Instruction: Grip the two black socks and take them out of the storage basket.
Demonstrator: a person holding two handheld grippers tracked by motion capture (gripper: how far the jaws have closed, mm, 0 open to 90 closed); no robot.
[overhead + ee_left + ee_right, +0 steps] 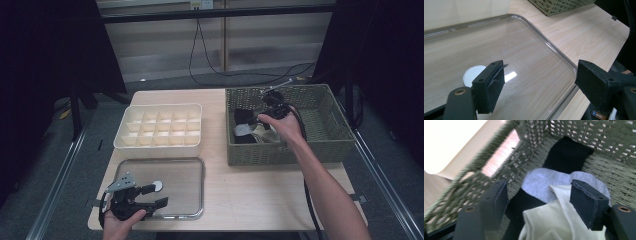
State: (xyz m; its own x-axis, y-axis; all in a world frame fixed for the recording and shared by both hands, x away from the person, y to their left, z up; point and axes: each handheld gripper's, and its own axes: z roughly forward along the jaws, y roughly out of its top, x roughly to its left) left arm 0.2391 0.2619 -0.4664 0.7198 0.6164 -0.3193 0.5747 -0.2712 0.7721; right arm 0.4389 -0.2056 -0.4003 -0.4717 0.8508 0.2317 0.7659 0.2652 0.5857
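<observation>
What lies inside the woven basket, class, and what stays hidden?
Inside the woven basket lie black socks, a grey one and a white one; anything beneath the pile is covered.

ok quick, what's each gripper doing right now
left gripper: open, holding nothing, over the clear lid.
right gripper: open, down in the wicker basket over the white sock, not gripping it.

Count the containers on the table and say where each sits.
3: a woven basket at the right with socks inside, a white divided organizer box at centre left, and a clear tray in front of the organizer, near the left claw.
</observation>
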